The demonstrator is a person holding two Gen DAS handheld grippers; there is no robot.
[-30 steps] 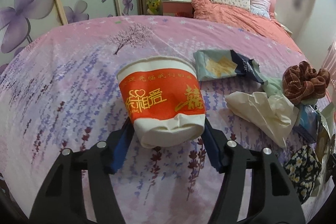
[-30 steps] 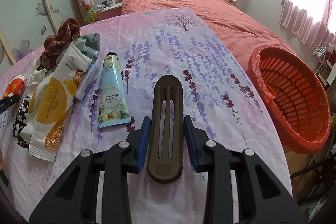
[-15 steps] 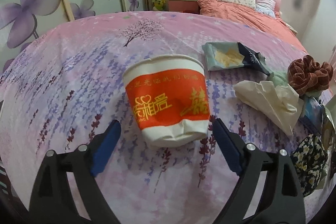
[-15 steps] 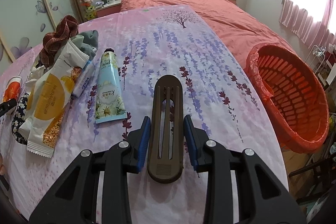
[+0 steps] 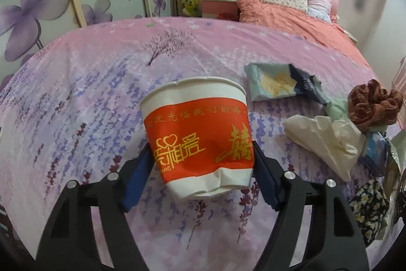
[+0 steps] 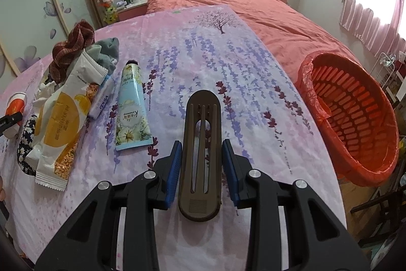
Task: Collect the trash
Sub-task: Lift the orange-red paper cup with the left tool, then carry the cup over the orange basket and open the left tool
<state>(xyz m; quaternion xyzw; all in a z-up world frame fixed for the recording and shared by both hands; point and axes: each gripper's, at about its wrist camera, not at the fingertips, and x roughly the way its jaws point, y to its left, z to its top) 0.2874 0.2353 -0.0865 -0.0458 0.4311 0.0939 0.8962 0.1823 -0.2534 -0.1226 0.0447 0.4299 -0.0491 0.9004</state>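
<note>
A dented red-and-white paper cup (image 5: 195,128) lies tilted on the pink floral bedspread (image 5: 88,98). My left gripper (image 5: 200,151) has the cup between its blue pads (image 5: 138,177), which touch its sides low down as the jaws are closing. The cup (image 6: 16,103) also shows small at the far left of the right wrist view. My right gripper (image 6: 203,146) is shut on a brown slotted plastic clip (image 6: 201,144), holding it above the bedspread and pointing away from me.
An orange basket with a red liner (image 6: 355,118) stands off the bed's right edge. A snack packet (image 6: 61,118), hand cream tube (image 6: 130,108), scrunchie (image 5: 373,106), crumpled tissue (image 5: 324,139) and torn wrapper (image 5: 274,83) lie between the grippers.
The left jaws let go of the squeezed cup, spread wide, then came back in against its sides. The right gripper and its clip have not moved.
</note>
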